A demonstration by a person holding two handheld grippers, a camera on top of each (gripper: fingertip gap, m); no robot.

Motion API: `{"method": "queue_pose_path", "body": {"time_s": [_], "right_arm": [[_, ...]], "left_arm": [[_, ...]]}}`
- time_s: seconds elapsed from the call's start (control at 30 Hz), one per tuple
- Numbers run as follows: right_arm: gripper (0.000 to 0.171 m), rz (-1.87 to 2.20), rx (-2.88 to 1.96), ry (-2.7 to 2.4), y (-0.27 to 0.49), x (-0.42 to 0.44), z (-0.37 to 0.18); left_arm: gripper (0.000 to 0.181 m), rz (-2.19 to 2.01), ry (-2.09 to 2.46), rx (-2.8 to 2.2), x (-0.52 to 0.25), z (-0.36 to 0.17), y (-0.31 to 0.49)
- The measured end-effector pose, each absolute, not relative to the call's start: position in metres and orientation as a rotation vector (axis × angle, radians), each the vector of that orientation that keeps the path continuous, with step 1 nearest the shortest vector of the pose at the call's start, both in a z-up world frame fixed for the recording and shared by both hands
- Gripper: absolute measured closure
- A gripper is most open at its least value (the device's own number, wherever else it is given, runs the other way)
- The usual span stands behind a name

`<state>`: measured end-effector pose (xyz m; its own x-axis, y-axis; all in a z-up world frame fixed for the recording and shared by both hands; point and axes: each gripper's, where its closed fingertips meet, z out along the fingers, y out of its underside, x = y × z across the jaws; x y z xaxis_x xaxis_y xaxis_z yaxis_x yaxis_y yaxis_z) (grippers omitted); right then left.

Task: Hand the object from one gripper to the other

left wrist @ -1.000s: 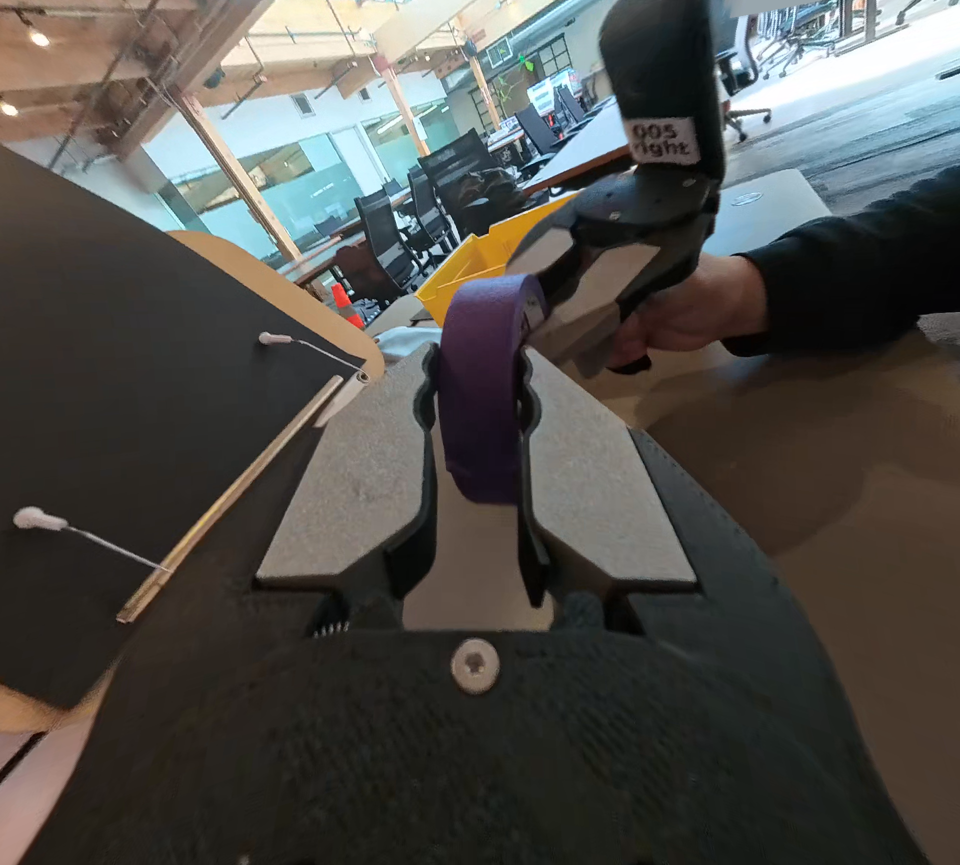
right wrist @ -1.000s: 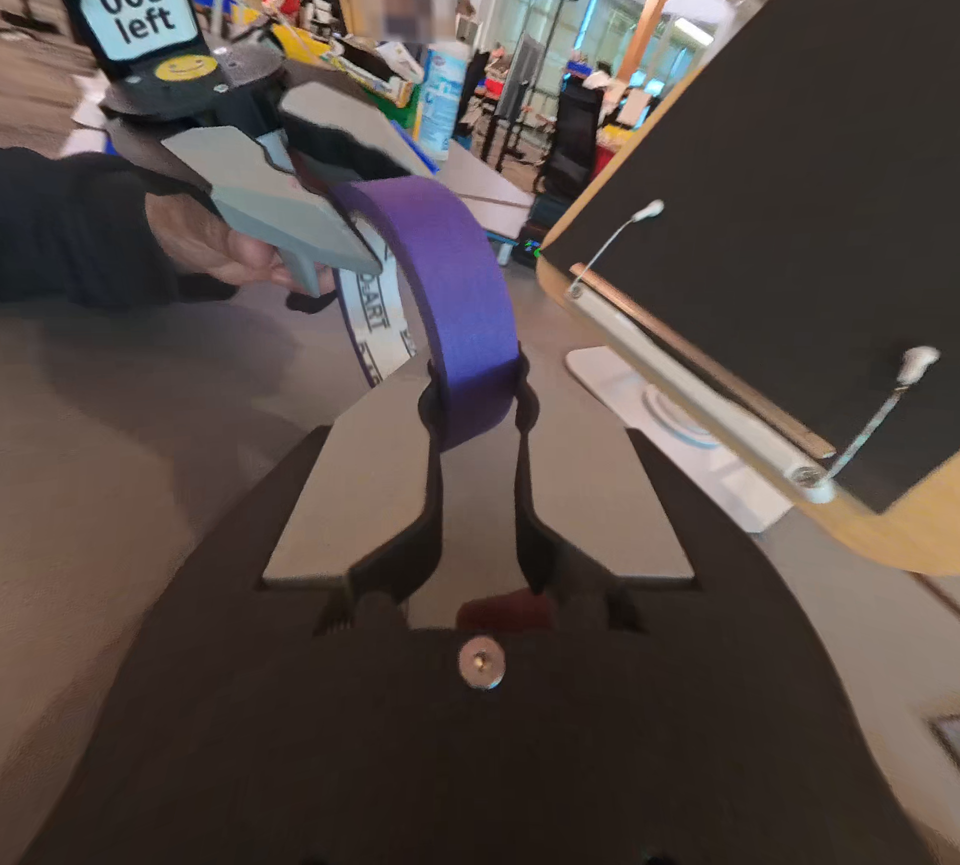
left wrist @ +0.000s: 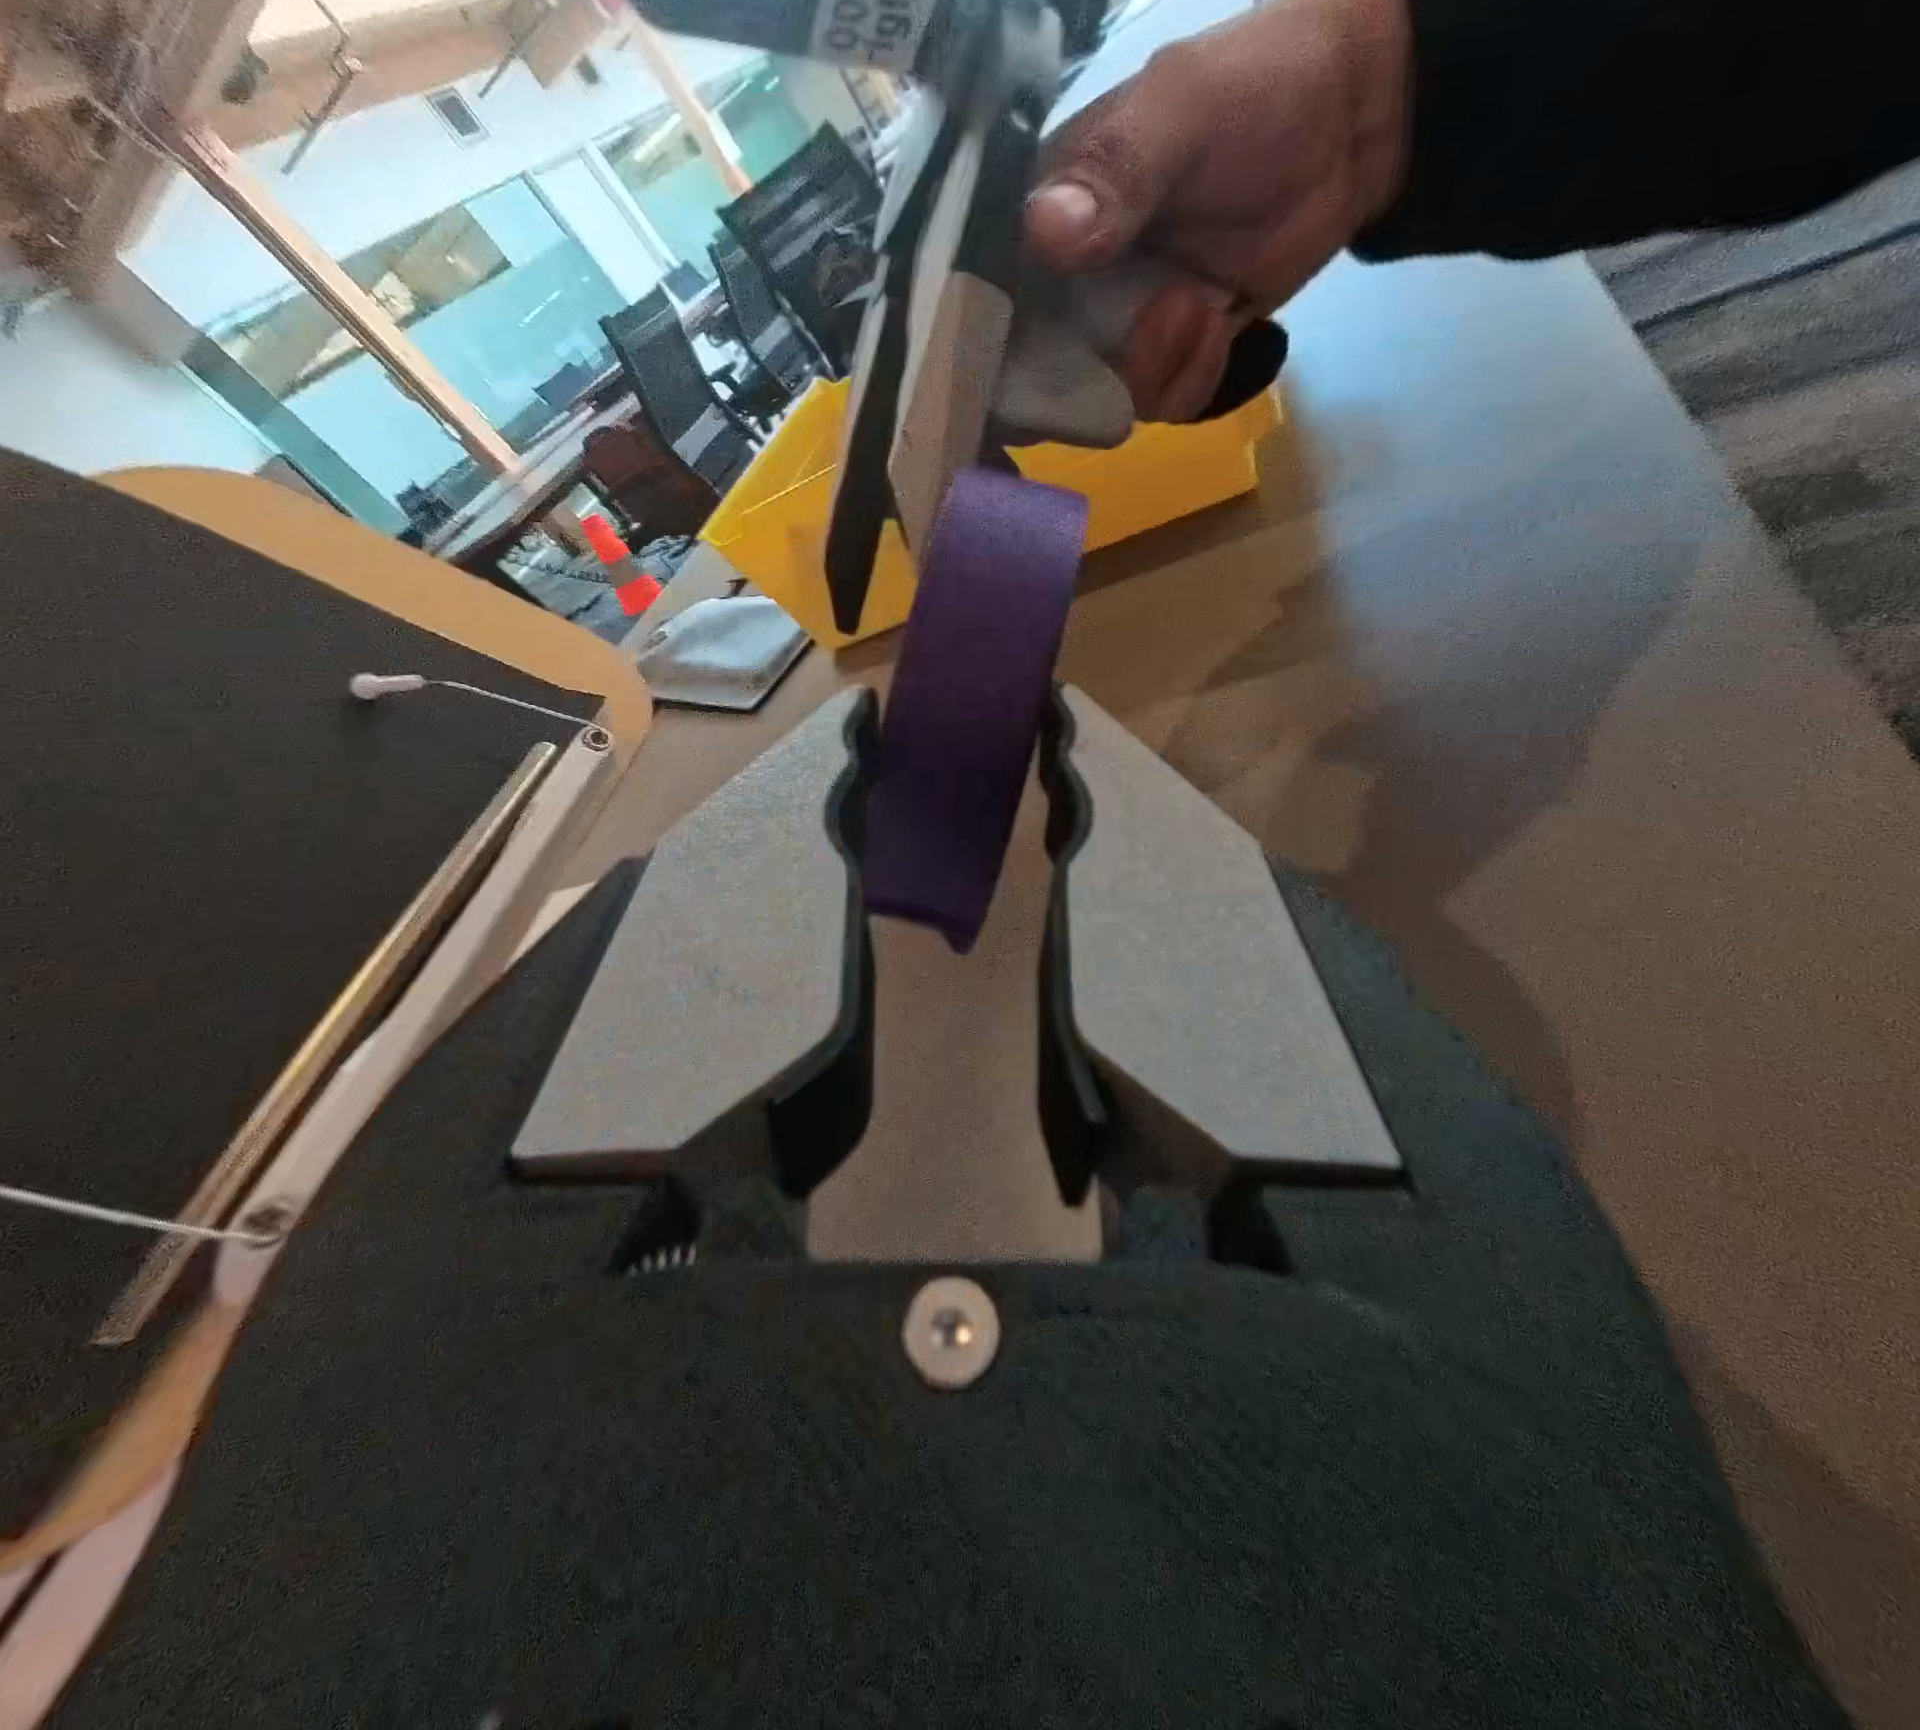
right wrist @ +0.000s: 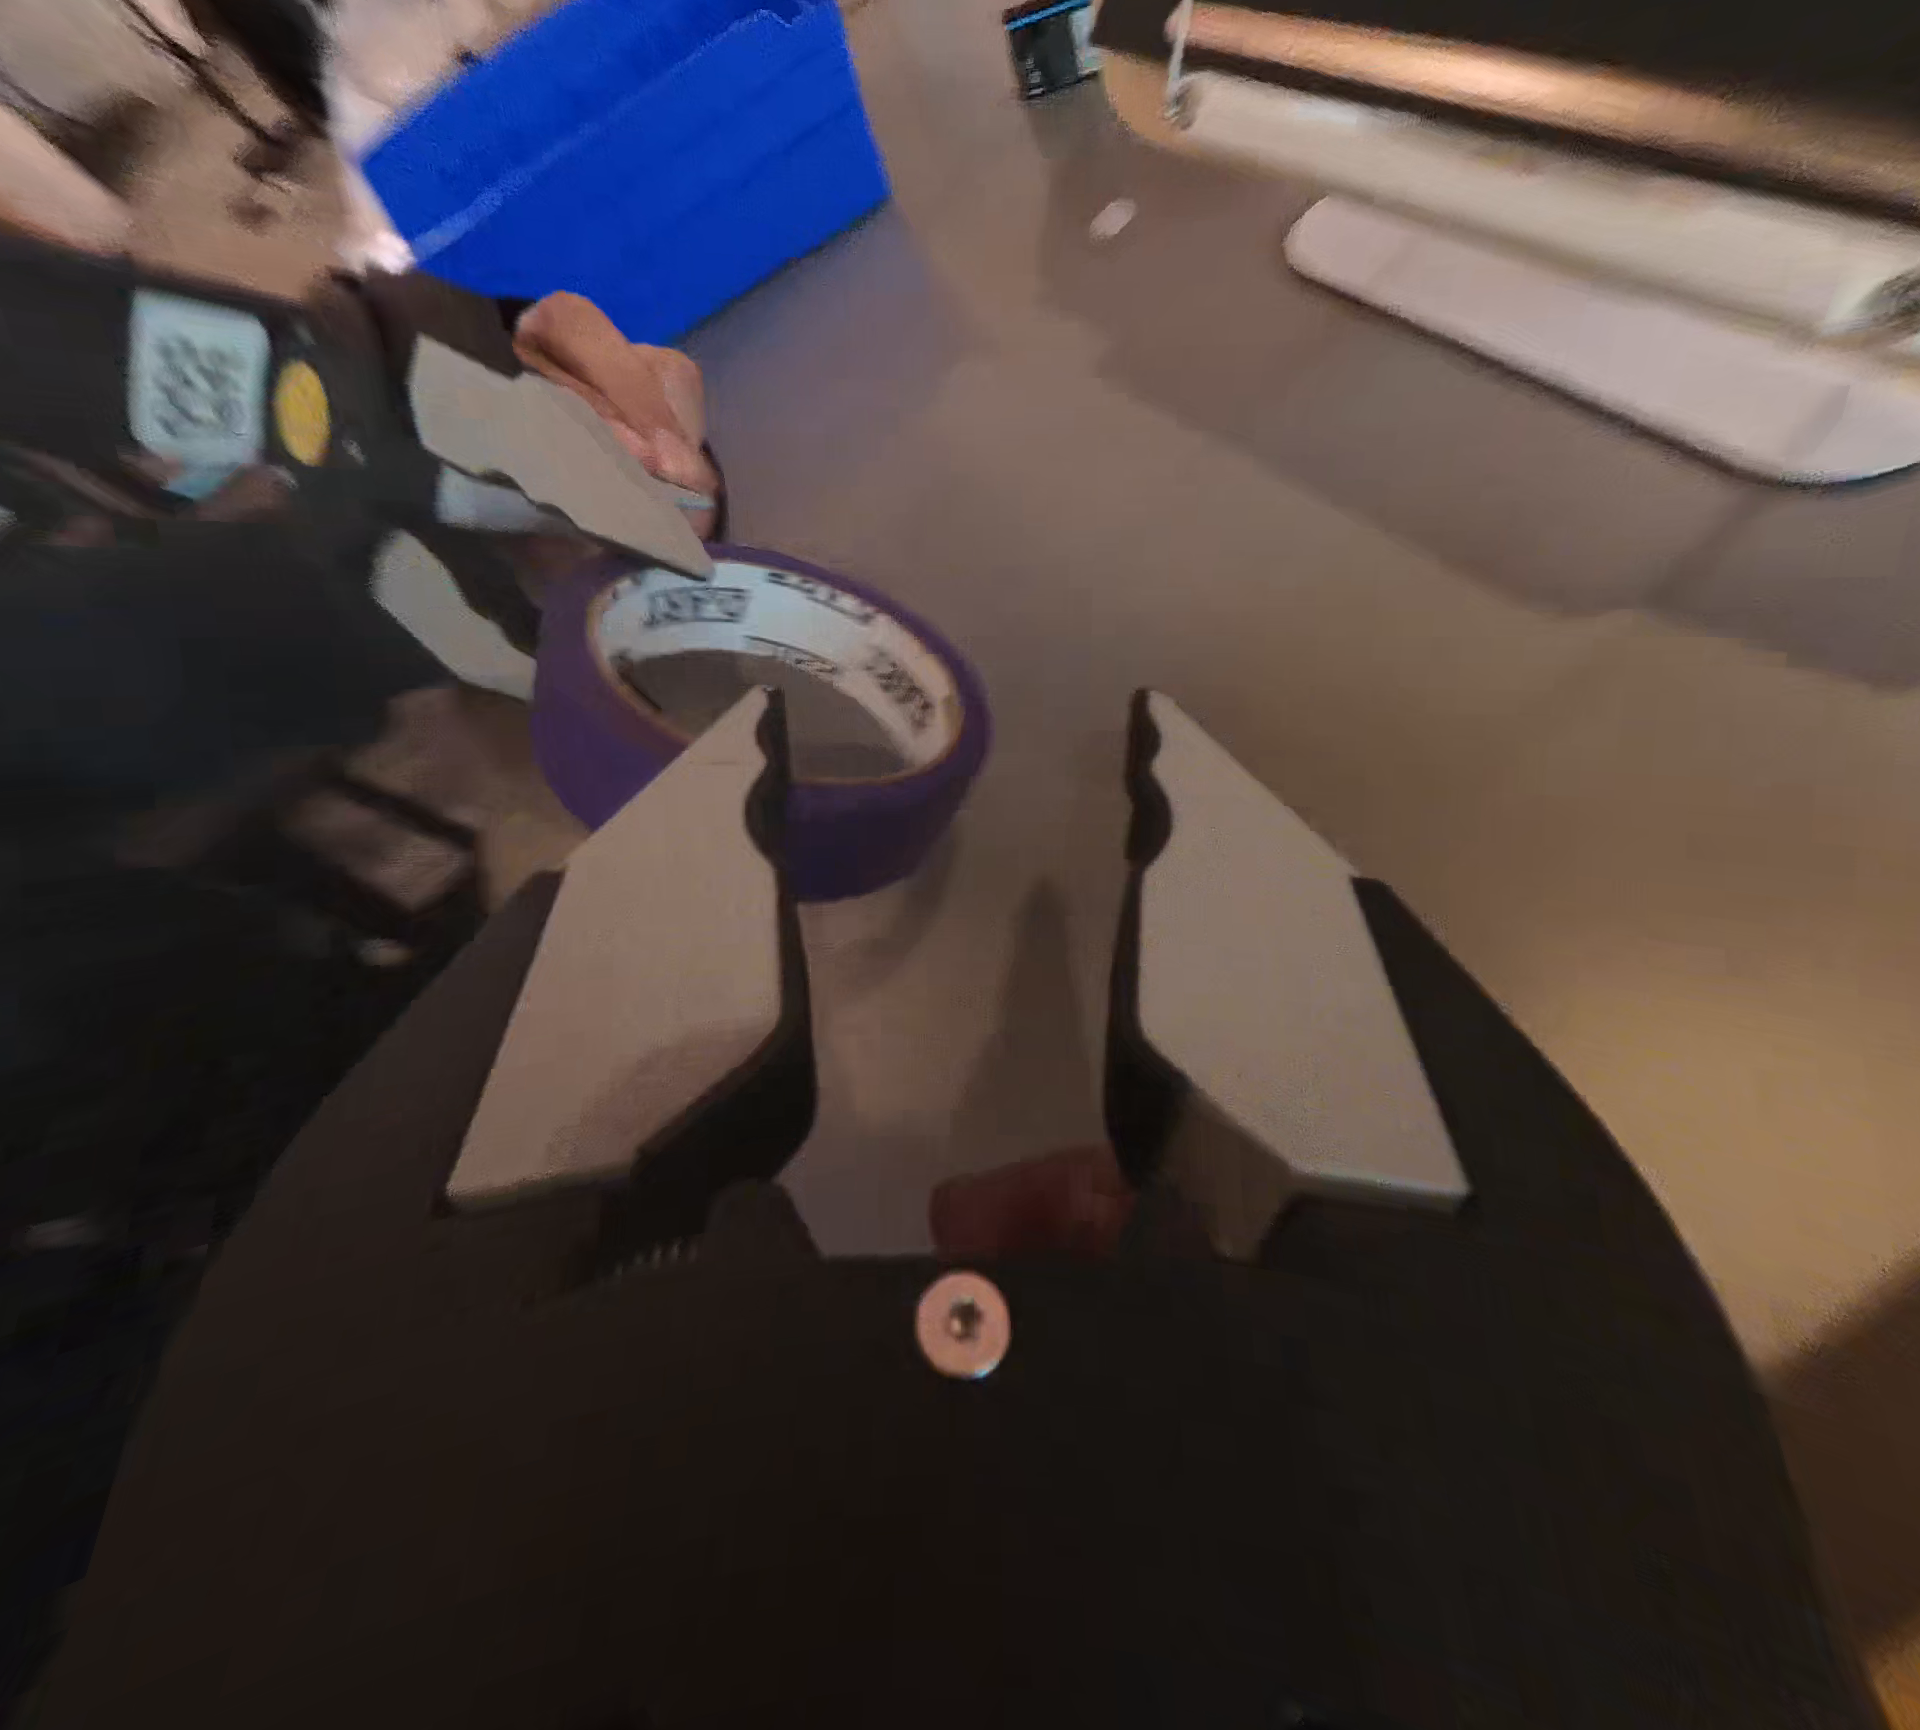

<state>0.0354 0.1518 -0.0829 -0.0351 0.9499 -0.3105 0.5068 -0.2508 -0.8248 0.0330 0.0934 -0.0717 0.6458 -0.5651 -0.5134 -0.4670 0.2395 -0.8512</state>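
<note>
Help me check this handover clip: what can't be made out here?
Left wrist view: right gripper seen edge-on, so its opening is unreadable; purple tape roll shows only its outer band, core hidden.
Right wrist view: motion blur smears where the left gripper meets the roll.
Right wrist view: small black box, too small and blurred to identify.

Brown table [right wrist: 1299,600] carries blue bin [right wrist: 634,132], yellow bin [left wrist: 790,537], white pad [right wrist: 1579,350].
</note>
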Motion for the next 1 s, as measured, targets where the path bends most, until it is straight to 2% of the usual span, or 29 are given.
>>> {"method": "queue_pose_path", "body": {"time_s": [0.1,0.17,0.3,0.33,0.43,0.53,0.6,0.7,0.8,0.87,1.0], "right_arm": [[0.101,1.096,-1.672,-1.477,0.167,0.046,-0.068],[0.077,1.328,-1.503,-1.537,0.137,0.051,-0.047],[0.081,1.256,-1.378,-1.673,0.107,0.037,-0.064],[0.09,1.225,-1.348,-1.696,0.1,0.03,-0.067],[0.145,1.255,-1.227,-1.631,0.086,0.017,-0.053],[0.146,1.249,-1.216,-1.618,0.09,0.023,-0.048],[0.146,1.118,-1.236,-1.548,0.114,0.036,-0.031],[0.146,0.889,-1.281,-1.342,0.184,0.081,0.027],[0.147,0.301,-1.396,-1.24,0.287,0.144,0.059],[0.146,0.085,-1.527,-1.276,0.332,0.169,0.05],[0.146,-0.235,-1.686,-1.358,0.395,0.19,-0.002]], "left_arm": [[0.153,-0.218,0.845,-1.428,0.02,-0.066,0.1],[0.154,-0.341,0.745,-1.43,0.009,-0.055,0.101],[0.154,-0.624,0.626,-1.392,0.006,-0.035,0.093],[0.154,-0.658,0.634,-1.397,0.009,-0.035,0.092],[0.153,-0.702,0.679,-1.439,0.02,-0.045,0.091],[0.15,-0.788,0.638,-1.486,0.023,-0.047,0.092],[0.134,-0.694,0.614,-1.501,0.014,-0.049,0.1],[0.132,-0.57,0.565,-1.537,-0.002,-0.055,0.111],[0.131,-0.567,0.527,-1.557,-0.01,-0.053,0.117],[0.129,-0.594,0.504,-1.547,-0.011,-0.049,0.119],[0.125,-0.566,0.489,-1.569,-0.015,-0.051,0.124]]}}
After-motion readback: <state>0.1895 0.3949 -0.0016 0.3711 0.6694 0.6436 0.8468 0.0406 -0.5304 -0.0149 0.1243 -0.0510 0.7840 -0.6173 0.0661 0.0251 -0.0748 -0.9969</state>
